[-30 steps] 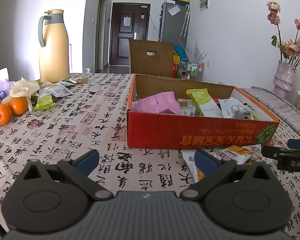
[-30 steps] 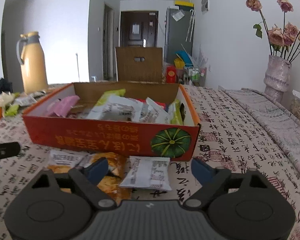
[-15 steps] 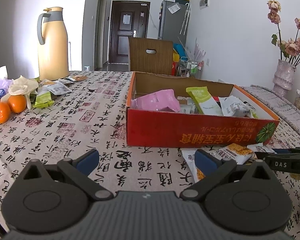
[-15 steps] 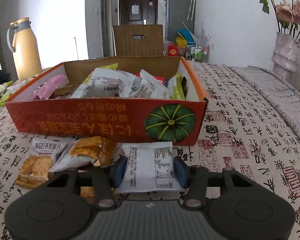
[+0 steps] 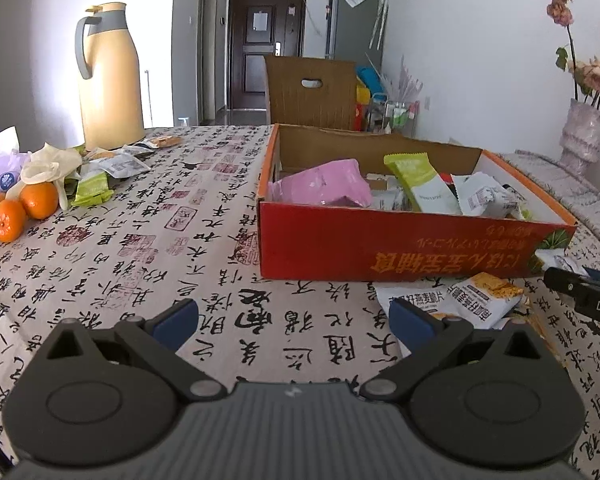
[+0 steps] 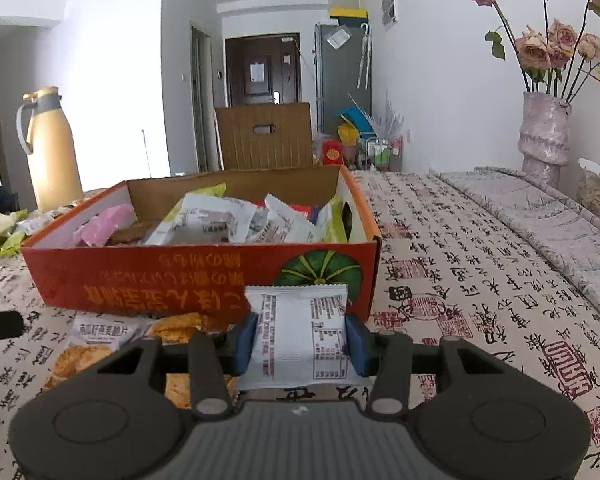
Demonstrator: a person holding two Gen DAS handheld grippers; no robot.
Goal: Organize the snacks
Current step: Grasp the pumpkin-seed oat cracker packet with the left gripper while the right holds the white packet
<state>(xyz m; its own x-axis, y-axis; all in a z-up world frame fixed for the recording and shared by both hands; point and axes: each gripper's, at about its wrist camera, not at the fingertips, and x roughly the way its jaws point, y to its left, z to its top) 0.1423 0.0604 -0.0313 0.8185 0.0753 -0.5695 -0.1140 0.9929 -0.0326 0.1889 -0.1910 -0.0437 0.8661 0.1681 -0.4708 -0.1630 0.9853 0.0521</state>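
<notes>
At the far left of the desk (image 5: 148, 264), which is covered with a cloth printed in black calligraphy and red seals, three oranges (image 5: 20, 210) lie beside a crumpled pale wrapper and several small snack packets (image 5: 118, 166). Behind them stands a tall yellow thermos jug (image 5: 110, 76) with a grey handle.

The left claw (image 5: 292, 318) hovers low over bare cloth, its blue pads spread wide apart with nothing between them.

To its right sits the red cardboard box (image 5: 400, 246), open-topped, with yellow lettering printed upside down on its near wall and a green pumpkin graphic at the right corner. Inside it lie a pink packet (image 5: 328, 188), a light green packet (image 5: 416, 182) and several white packets (image 5: 482, 198), loosely heaped.

In front of the box, on the cloth, lie two packets showing orange crackers (image 6: 96, 342).

The right claw (image 6: 299, 342) is clenched on a white snack packet (image 6: 300, 330): both blue pads press against its left and right edges. The packet is rectangular and flat with crimped ends, printed with small black text and a table panel. It is held just in front of the box's near wall, overlapping the pumpkin graphic in the right wrist view.

At the far right stands a pink textured vase (image 6: 544, 138) holding dried roses.
</notes>
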